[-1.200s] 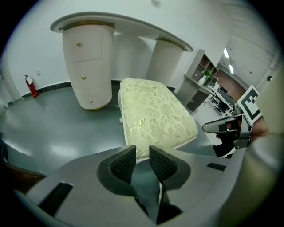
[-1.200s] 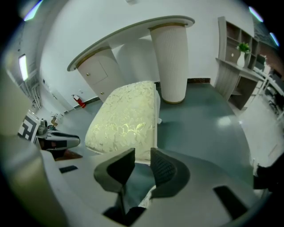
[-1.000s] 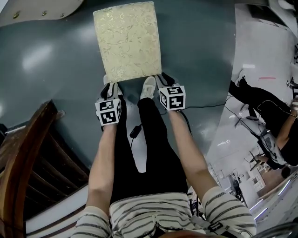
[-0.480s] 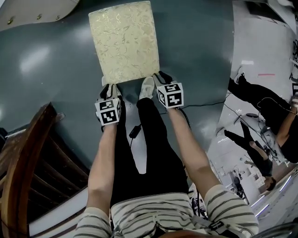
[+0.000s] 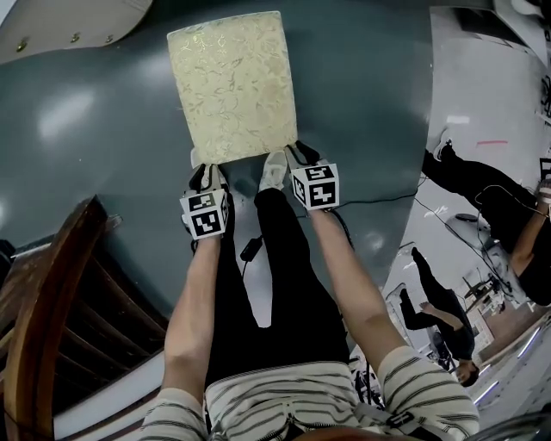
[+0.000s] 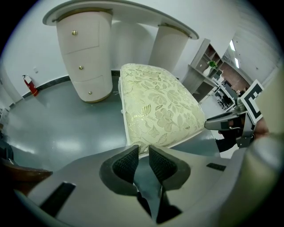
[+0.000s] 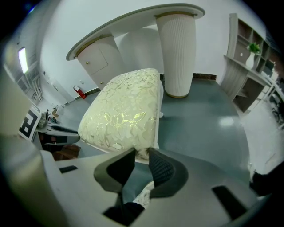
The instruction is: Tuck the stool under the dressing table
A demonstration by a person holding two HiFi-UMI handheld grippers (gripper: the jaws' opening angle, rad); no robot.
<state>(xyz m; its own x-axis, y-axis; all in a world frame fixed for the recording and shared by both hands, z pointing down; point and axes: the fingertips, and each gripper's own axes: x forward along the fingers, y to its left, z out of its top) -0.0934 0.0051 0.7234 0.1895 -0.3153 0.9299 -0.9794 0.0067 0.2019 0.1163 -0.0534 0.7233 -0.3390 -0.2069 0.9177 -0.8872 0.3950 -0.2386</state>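
The stool (image 5: 232,86) has a cream floral cushion and stands on the grey floor just before my feet. The white dressing table (image 5: 77,17) shows at the top left, beyond the stool. In the left gripper view its drawer pedestal (image 6: 86,53) and column (image 6: 171,44) stand behind the stool (image 6: 155,106), with a gap between them. My left gripper (image 5: 203,168) is shut on the stool's near left corner (image 6: 143,153). My right gripper (image 5: 297,151) is shut on the near right corner (image 7: 142,153) of the stool (image 7: 124,111).
A dark wooden piece of furniture (image 5: 43,293) stands close at my lower left. A black cable (image 5: 379,198) runs over the floor to the right. People (image 5: 482,185) stand on the lighter floor at the right. Shelving (image 6: 202,66) stands right of the dressing table.
The stool and both grippers have shifted a little together in the head view. Both grips look the same as before.
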